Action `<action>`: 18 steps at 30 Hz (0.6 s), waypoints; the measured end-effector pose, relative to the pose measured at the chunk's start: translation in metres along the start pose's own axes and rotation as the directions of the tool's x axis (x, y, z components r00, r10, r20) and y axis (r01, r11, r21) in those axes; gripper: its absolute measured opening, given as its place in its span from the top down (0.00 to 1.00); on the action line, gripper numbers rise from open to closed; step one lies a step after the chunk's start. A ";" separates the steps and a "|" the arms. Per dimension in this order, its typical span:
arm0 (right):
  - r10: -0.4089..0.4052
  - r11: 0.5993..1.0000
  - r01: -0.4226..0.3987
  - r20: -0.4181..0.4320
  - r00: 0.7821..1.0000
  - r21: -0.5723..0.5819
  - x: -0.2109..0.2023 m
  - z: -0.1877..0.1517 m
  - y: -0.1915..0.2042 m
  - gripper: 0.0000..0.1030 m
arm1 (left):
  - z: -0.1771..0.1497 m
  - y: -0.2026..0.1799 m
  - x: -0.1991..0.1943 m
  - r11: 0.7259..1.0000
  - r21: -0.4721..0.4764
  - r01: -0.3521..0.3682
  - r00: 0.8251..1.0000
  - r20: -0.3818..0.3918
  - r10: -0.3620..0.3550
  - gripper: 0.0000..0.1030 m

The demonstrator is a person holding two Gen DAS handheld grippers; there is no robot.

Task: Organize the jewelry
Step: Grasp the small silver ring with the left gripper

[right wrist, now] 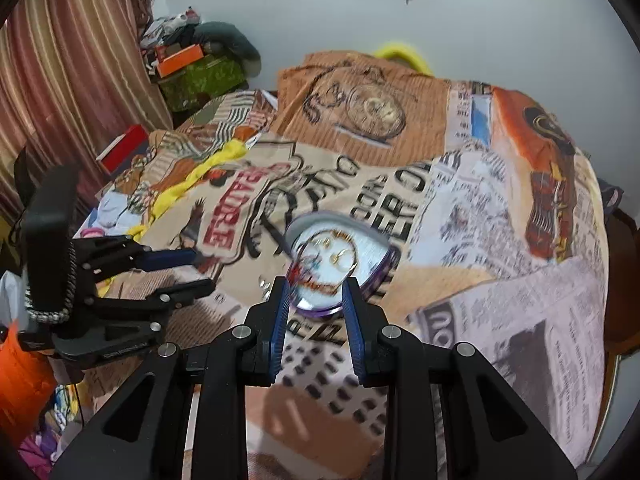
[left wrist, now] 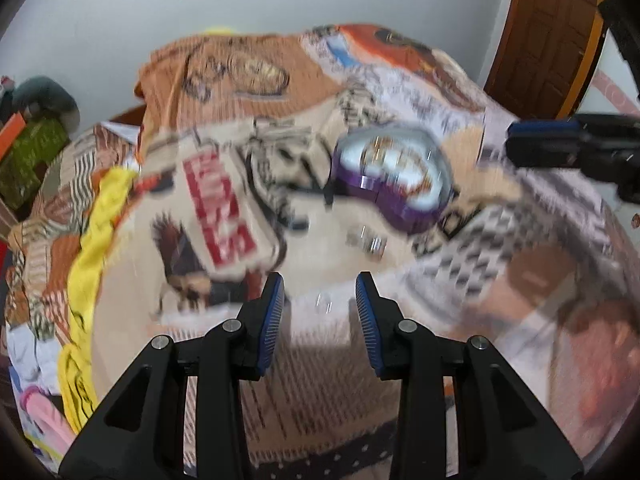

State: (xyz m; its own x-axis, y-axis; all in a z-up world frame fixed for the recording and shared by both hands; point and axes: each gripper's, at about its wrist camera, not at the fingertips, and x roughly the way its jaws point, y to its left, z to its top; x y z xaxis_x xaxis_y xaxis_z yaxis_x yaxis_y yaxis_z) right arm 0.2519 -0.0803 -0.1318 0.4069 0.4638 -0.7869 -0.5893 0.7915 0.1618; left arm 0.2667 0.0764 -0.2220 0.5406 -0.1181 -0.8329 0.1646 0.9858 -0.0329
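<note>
A purple heart-shaped jewelry box [left wrist: 394, 178] lies open on the printed bedcover, with gold pieces on its white lining. In the right wrist view the jewelry box [right wrist: 340, 260] sits just beyond my right gripper [right wrist: 316, 286], which is open with its fingers on either side of the box's near edge. My left gripper [left wrist: 320, 292] is open and empty above the cover, near and left of the box. A small silvery piece [left wrist: 368, 242] lies on the cover between the left gripper and the box. Both views are motion-blurred.
The printed bedcover [right wrist: 500, 240] spans the whole surface. A yellow cloth [left wrist: 96, 240] lies along its left side. Boxes and clutter [right wrist: 192, 68] are stacked at the back left by a striped curtain [right wrist: 60, 80]. A brown door [left wrist: 552, 36] stands at the back right.
</note>
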 end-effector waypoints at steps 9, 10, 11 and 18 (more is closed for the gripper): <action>0.016 0.999 -0.020 -0.086 0.996 -0.048 0.020 -0.020 0.026 0.76 | -0.020 0.004 0.018 0.997 -0.022 0.068 0.997 -0.039 -0.069 0.81; 0.016 0.998 -0.022 -0.098 0.995 -0.056 0.023 -0.022 0.030 0.76 | -0.019 0.004 0.020 0.997 -0.025 0.077 0.996 -0.041 -0.078 0.81; 0.016 0.998 -0.023 -0.107 0.994 -0.061 0.026 -0.024 0.032 0.76 | -0.018 0.005 0.023 0.996 -0.029 0.084 0.996 -0.042 -0.085 0.81; 0.018 0.997 -0.031 -0.161 0.987 -0.077 0.042 -0.027 0.041 0.76 | -0.012 0.009 0.032 0.994 -0.044 0.096 0.995 -0.030 -0.097 0.83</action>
State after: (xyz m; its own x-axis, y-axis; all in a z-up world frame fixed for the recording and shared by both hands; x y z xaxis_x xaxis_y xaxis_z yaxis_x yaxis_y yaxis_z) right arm 0.2260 -0.0390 -0.1744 0.2785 0.4080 -0.8694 -0.6537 0.7437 0.1397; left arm 0.2752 0.0825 -0.2554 0.4973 -0.2100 -0.8418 0.1796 0.9742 -0.1369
